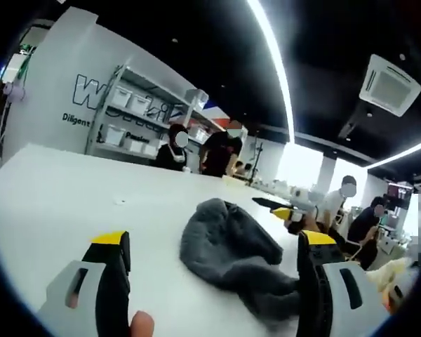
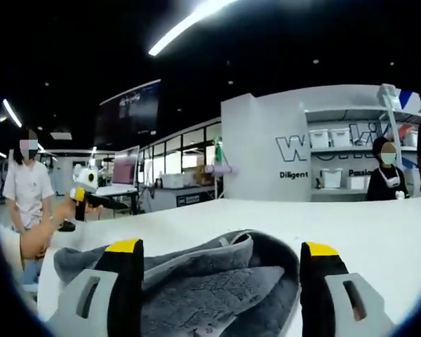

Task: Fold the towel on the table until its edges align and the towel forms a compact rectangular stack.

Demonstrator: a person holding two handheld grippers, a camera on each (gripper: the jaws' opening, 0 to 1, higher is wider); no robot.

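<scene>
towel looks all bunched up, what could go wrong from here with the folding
1. The towel lies crumpled in a heap on the table, with no clear edge or corner showing. A claw may pinch several layers at once, so the fold could come out uneven.
2. In the right gripper view the towel sits close to the table's near edge, so a pull toward the person might drag it off.
3. Both the left claw and the right claw are open, so nothing is held yet.

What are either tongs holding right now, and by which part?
Nothing. Left tongs and right tongs both stand open, with the crumpled grey towel lying loose on the white table between and beyond the jaws.
</scene>
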